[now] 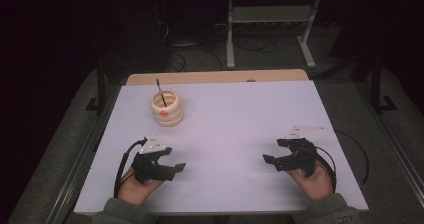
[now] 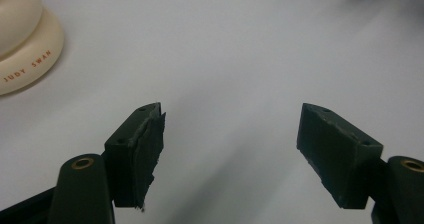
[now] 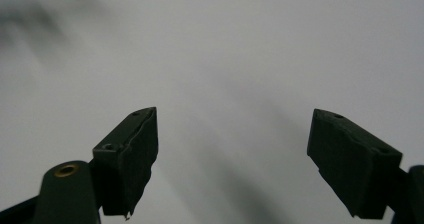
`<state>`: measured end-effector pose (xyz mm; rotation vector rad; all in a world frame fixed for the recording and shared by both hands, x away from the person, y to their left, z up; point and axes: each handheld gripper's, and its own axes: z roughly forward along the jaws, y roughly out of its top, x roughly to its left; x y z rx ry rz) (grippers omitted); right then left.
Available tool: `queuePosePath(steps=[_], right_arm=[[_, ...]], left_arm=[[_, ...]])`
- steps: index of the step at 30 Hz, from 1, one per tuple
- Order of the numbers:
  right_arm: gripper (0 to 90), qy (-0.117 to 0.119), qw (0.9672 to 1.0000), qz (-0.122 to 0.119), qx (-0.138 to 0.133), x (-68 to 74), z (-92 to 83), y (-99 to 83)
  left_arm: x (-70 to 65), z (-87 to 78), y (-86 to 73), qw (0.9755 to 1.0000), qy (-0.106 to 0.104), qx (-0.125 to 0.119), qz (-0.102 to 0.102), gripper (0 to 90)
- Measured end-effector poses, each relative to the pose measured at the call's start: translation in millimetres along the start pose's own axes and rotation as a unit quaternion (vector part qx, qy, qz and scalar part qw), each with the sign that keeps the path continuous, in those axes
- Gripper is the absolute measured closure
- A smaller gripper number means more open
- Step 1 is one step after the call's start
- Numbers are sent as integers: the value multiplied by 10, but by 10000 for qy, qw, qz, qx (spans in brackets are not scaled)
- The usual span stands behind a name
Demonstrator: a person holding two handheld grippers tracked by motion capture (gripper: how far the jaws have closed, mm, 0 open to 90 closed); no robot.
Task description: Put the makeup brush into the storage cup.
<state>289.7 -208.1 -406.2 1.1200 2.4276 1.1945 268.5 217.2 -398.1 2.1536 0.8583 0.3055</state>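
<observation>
A cream-coloured ribbed ceramic holder [image 1: 167, 109] stands on the white rectangular surface [image 1: 235, 114], with a thin black stick [image 1: 161, 93] leaning out of its mouth and an orange mark on its front. Everything else is best placed from that holder. The left tongs [image 1: 172, 160] rest on the surface near the holder, on the person's side of it and slightly to its right, jaws spread wide with nothing between them. In the left gripper view the holder's base [image 2: 25, 49] sits up and to the left of the open jaws, apart from them. The right tongs [image 1: 272, 151] lie well apart from the holder, far to its right, also spread and empty.

This looks like the starting pose, with no grasp begun. The stick is probably the thing to be taken. Next, the left tongs would need to lift, travel forward to the holder and close on the stick above the rim without tipping the holder.
</observation>
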Motion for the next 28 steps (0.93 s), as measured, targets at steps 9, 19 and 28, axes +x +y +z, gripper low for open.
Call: queuePosePath(steps=[9,19,28], right_arm=[[194,-13,10000,-21,18,7,13,-4],[191,6,10000,20,44,8,27,-8],[191,-4,10000,5,58,5,35,-10]], left_arm=[[-17,18,-45,10000,-12,12,-28,263],[22,33,-66,10000,-45,31,-24,263],[16,31,-61,10000,-50,20,9,263]])
